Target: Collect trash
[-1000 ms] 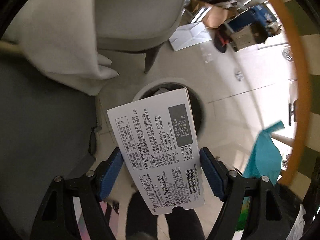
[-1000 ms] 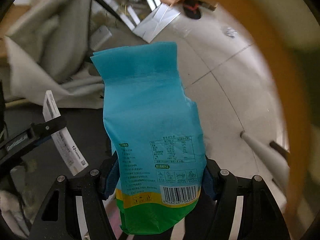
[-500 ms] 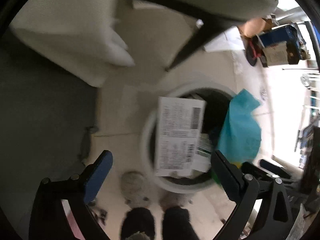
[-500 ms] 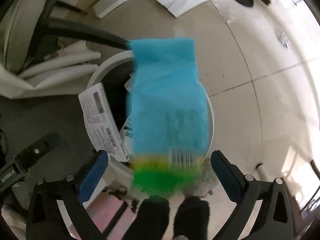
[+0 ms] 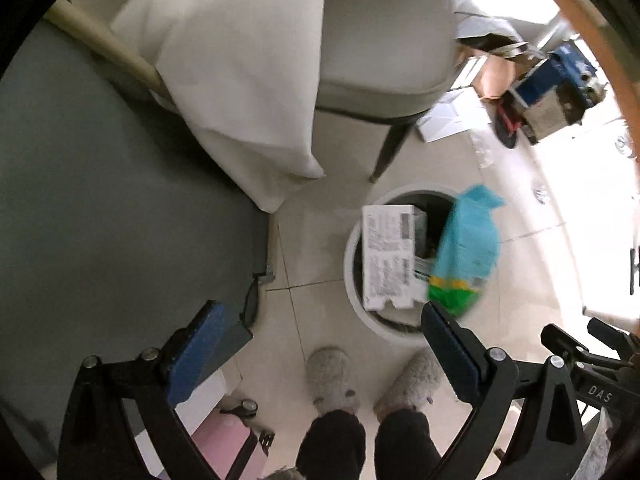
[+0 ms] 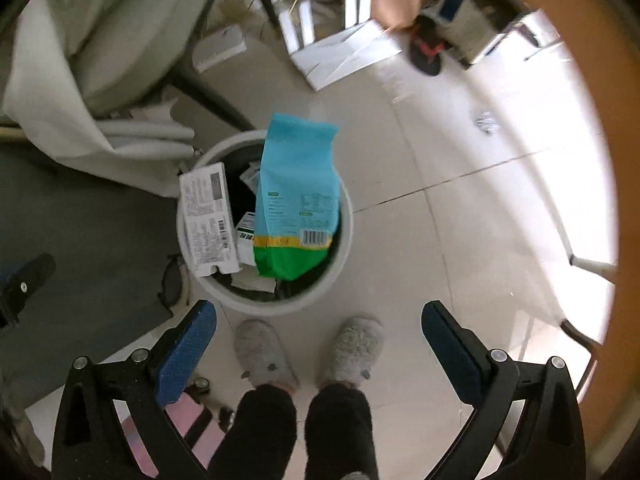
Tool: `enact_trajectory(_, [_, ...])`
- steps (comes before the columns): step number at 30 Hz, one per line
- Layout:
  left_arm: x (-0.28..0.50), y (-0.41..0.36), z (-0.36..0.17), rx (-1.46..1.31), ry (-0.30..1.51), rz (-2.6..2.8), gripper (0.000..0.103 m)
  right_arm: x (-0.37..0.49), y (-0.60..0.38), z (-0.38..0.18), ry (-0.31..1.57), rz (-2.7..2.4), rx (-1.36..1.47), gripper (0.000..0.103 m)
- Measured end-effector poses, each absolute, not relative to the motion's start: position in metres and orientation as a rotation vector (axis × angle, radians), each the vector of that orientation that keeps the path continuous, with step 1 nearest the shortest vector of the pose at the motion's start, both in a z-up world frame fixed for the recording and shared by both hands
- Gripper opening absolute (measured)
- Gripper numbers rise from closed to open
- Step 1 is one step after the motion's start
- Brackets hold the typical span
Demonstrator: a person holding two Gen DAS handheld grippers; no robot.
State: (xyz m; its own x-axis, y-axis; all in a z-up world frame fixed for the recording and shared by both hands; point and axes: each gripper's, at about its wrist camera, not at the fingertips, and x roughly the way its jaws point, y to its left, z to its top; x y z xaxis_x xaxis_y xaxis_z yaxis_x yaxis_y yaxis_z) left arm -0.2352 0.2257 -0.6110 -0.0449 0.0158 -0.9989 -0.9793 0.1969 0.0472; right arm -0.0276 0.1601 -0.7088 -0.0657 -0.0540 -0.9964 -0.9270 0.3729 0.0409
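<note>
- Jaws of both my grippers, left (image 5: 328, 340) and right (image 6: 320, 332), have just been opening and now stand wide apart, nothing between them.
- A sec ago left held the box (image 6: 208, 220) and right held the bag (image 6: 296, 204); now both are released and sit in the bin (image 6: 344, 256), below the grippers.
- Box leans on the bin's left rim and the bag stands tall beside it; both stick up above the rim, not sunk in fully.
- Meaning, I judge: these 2 pieces are collected, both tools free for next trash.
- Around: chair leg (image 5: 390, 148) and white cloth (image 5: 248, 92) just behind the bin, grey mat (image 5: 120, 220) to its left, papers and boxes (image 6: 344, 56) further on the floor, maybe more trash.
- My slippers (image 6: 260, 352) stand near the bin's front; nothing blocks the way up.
</note>
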Motion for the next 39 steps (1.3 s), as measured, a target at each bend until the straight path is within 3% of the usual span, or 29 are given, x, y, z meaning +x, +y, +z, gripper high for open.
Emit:
enact_trajectory(13, [-0.235,0.161,-0.388,-0.982,1.265,0.98,0.1,-0.05,0.101,-0.435,1.398,1.052,-0.804,0.103])
enact_trajectory(22, [-0.235,0.131,-0.254,-0.987,1.127,0.915,0.1,-0.051,0.057,-0.284,1.369,1.167,-0.7,0.103])
enact_trajectory(31, [-0.243,0.118,-0.151,-0.985,0.962,0.87,0.1,-0.051,0.038,-0.176,1.311,1.273,-0.632,0.103])
enact_trajectory(39, [-0.246,0.107,-0.099,-0.967,0.868,0.827,0.103,-0.053,0.026,-0.128,1.293,1.315,-0.606,0.103])
